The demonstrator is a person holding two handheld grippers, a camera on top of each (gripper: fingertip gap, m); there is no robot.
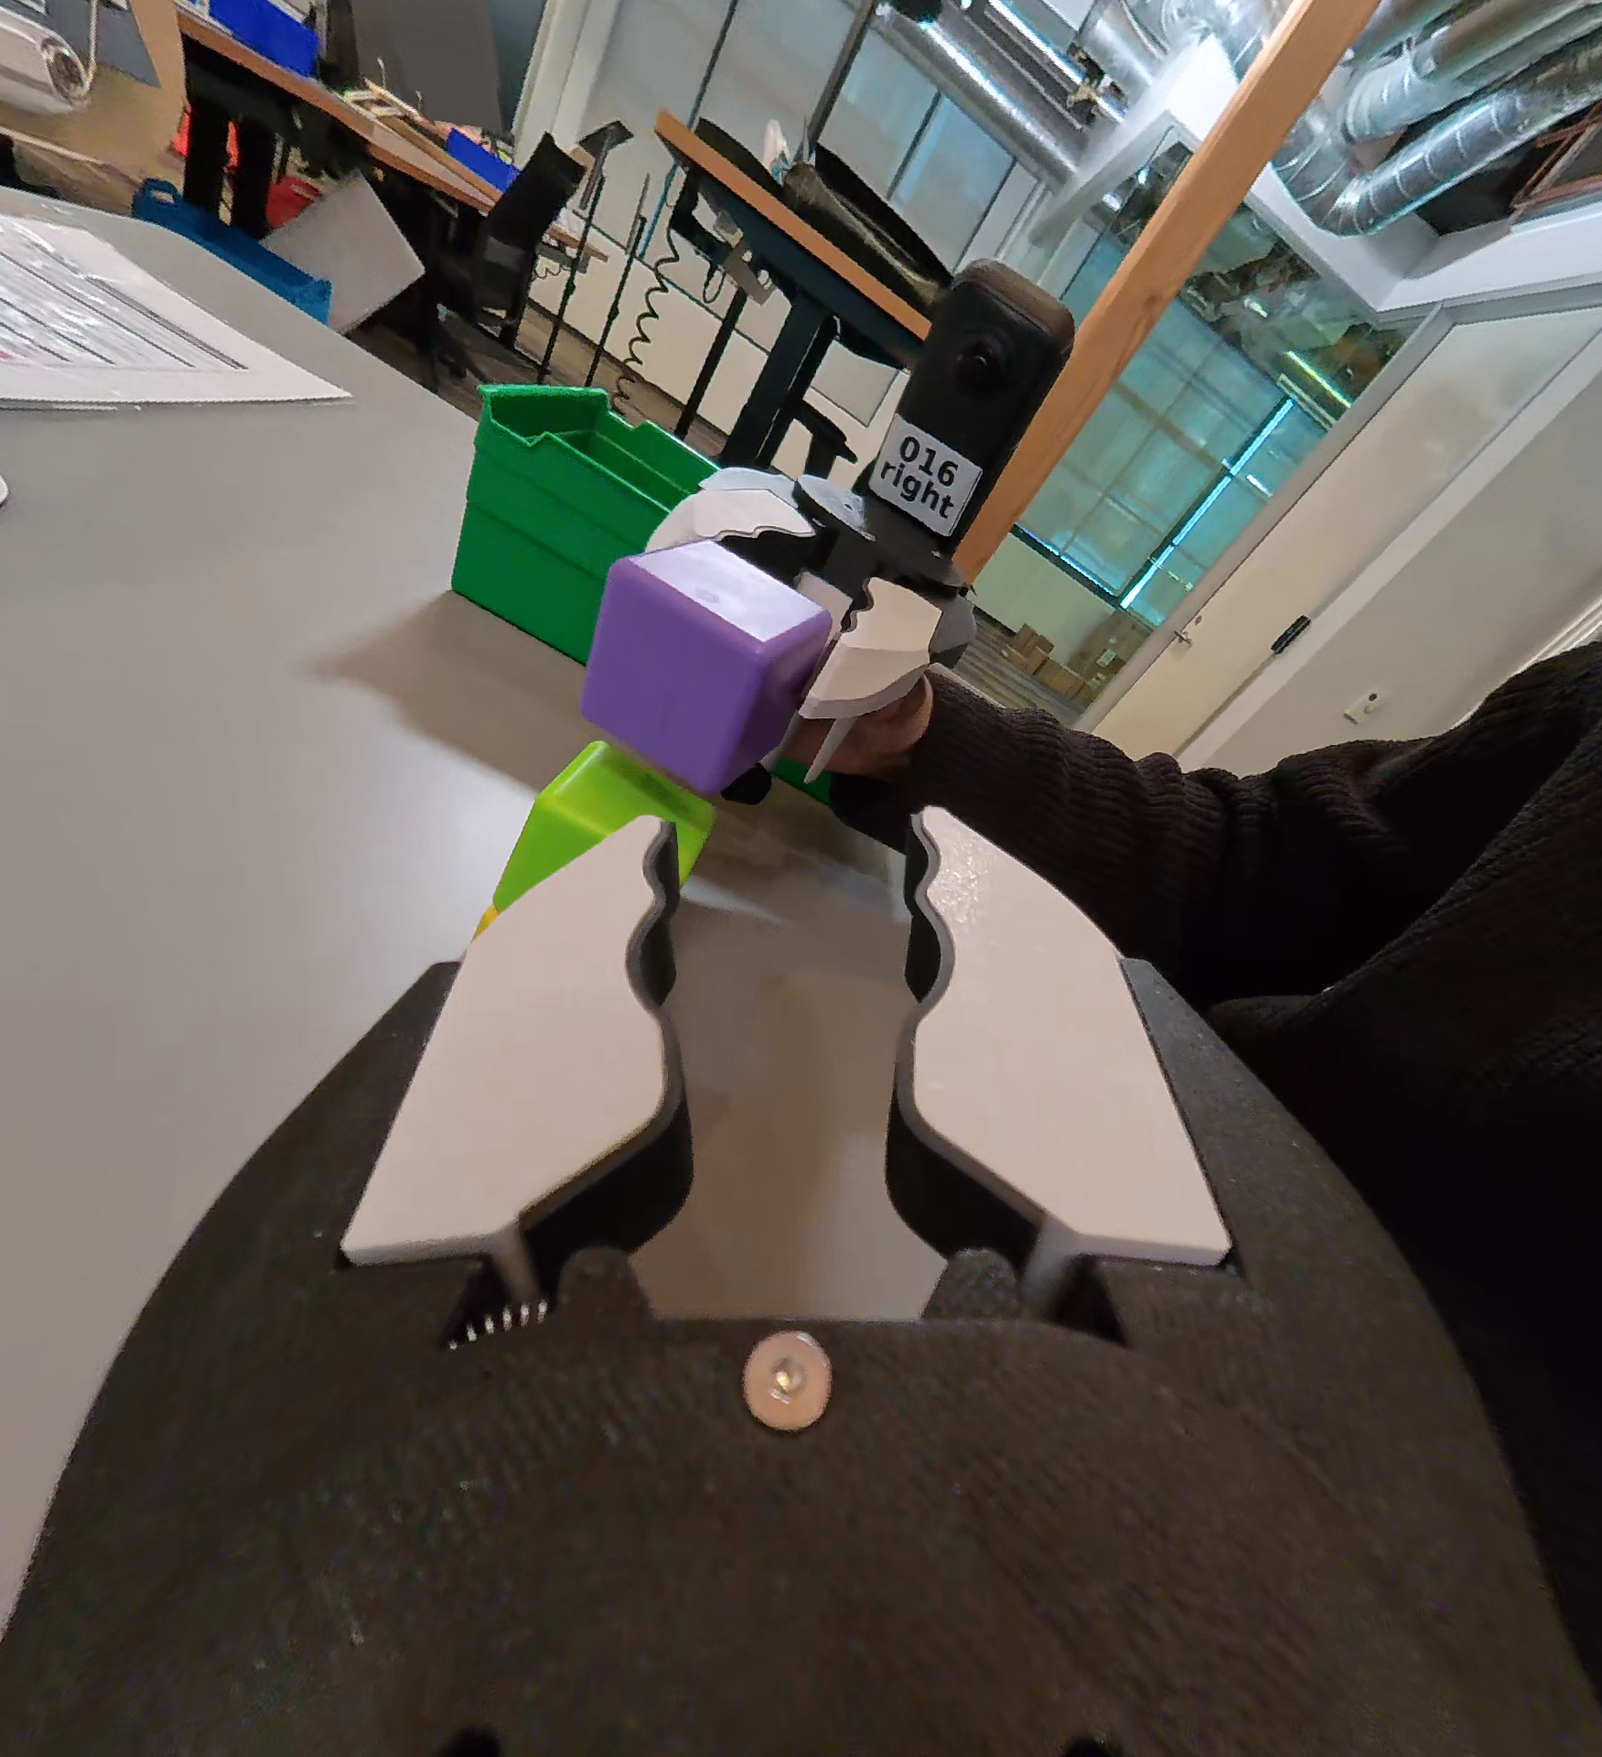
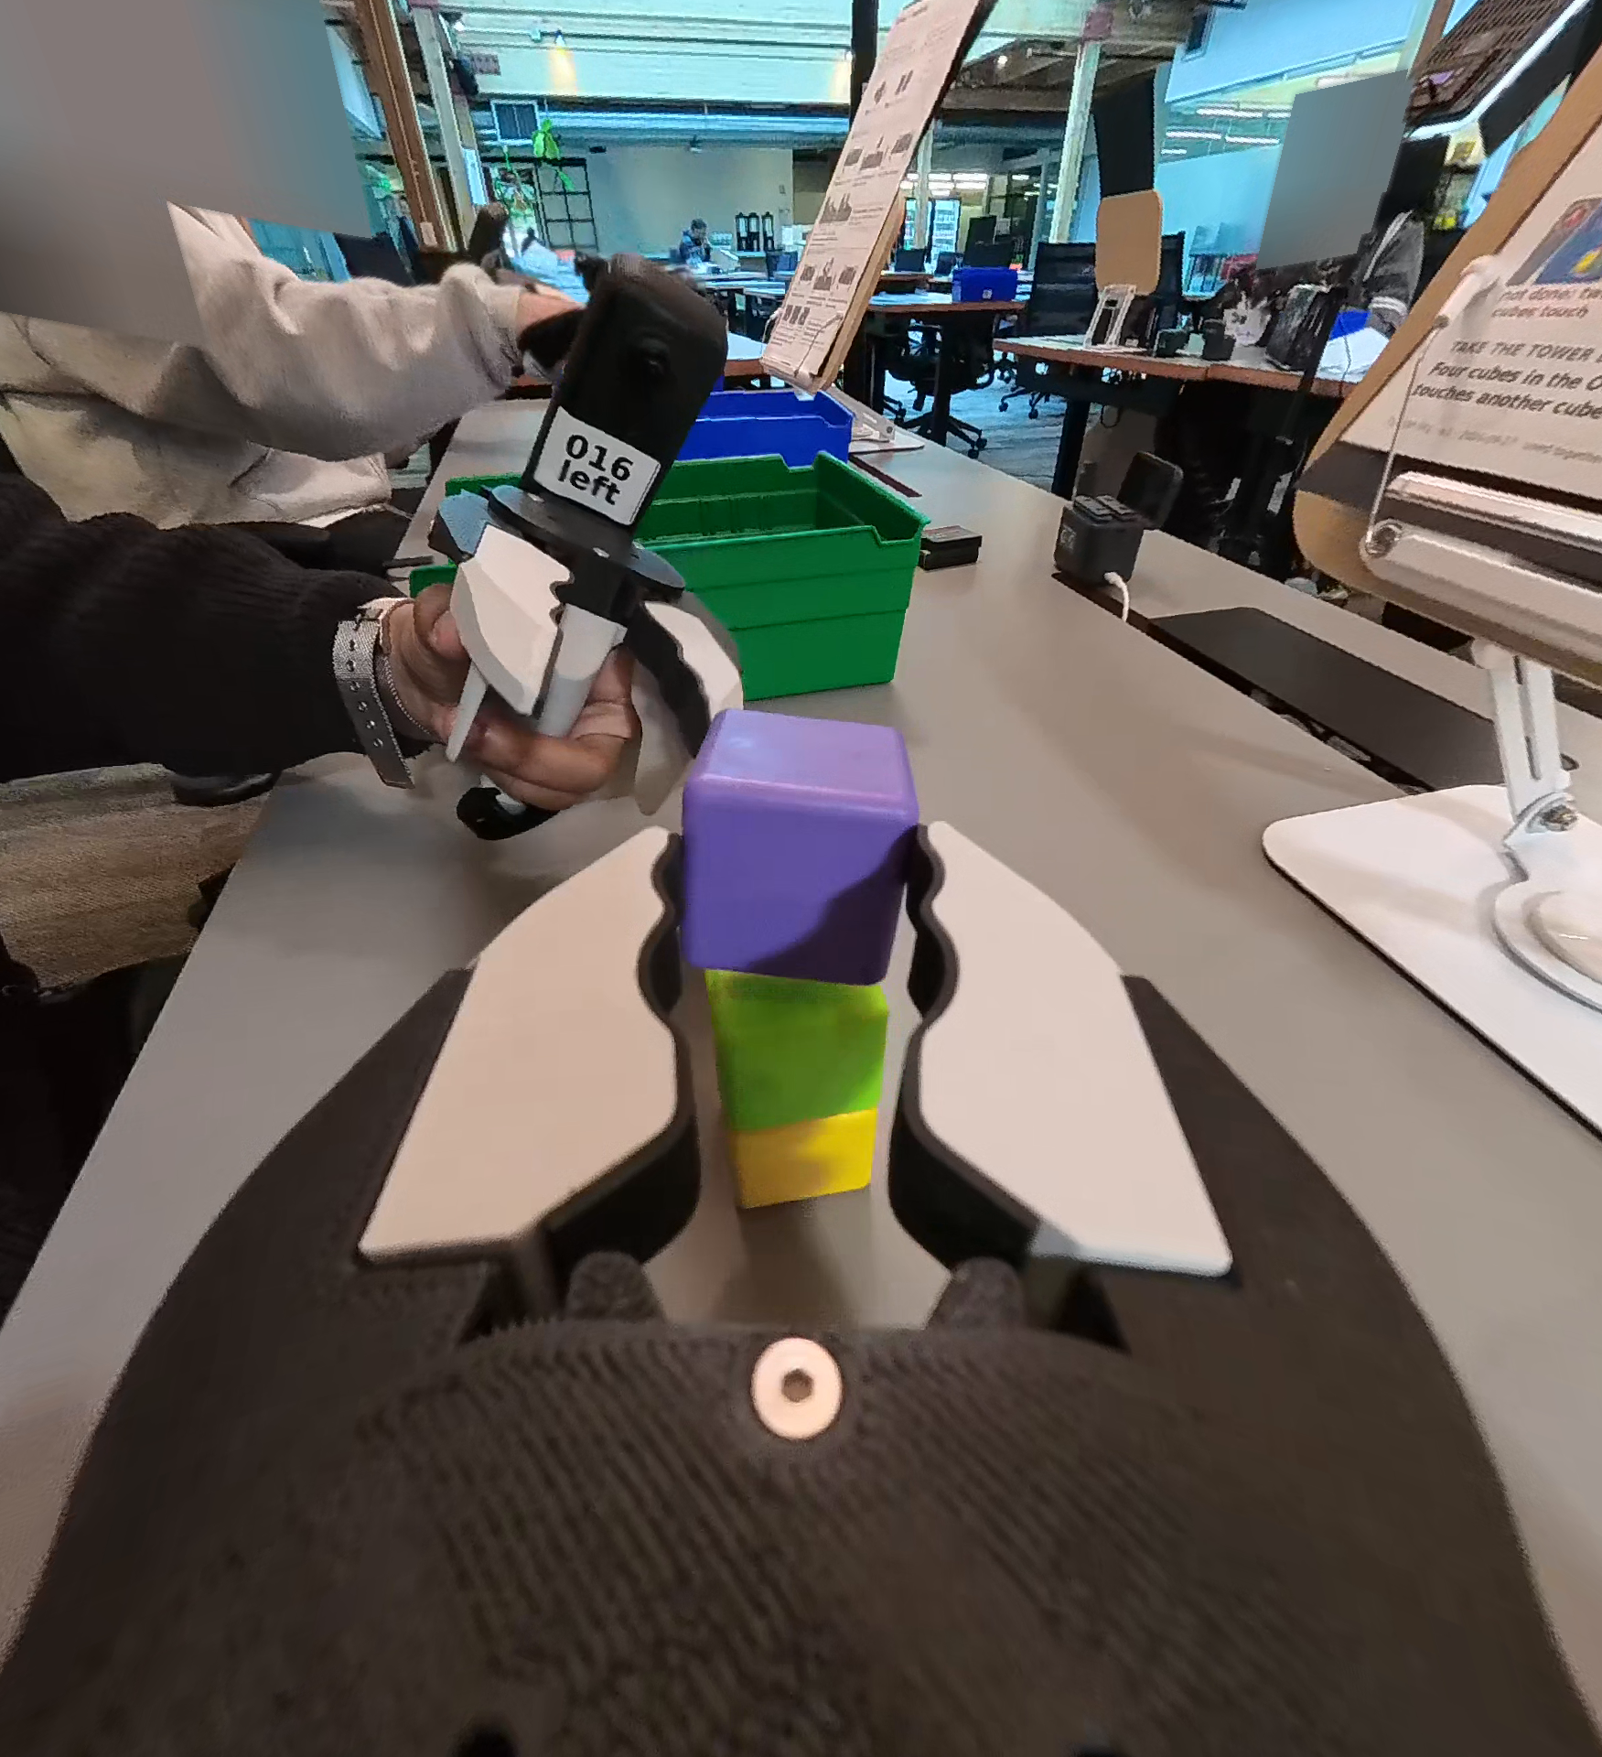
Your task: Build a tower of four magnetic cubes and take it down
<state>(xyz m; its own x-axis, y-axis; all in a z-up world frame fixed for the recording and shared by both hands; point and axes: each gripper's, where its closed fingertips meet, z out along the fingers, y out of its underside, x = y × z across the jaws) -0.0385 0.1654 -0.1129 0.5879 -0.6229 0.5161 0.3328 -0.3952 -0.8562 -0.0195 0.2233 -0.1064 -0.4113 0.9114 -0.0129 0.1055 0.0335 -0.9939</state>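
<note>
Your right gripper [image 2: 797, 889] is clamped on the purple cube [image 2: 797, 846], sitting atop the green cube [image 2: 797, 1051] and yellow cube [image 2: 801, 1155] on the table [image 2: 1110, 856]. Your left gripper [image 1: 792, 879] hangs beside the stack, fingers apart, empty. Green bin [image 2: 806, 570] behind.

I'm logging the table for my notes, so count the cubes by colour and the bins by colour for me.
Purple cube: 1
Green cube: 1
Yellow cube: 1
Green bin: 1
Blue bin: 1
Total: 5 (3 cubes in a stack, 2 bins)
</note>
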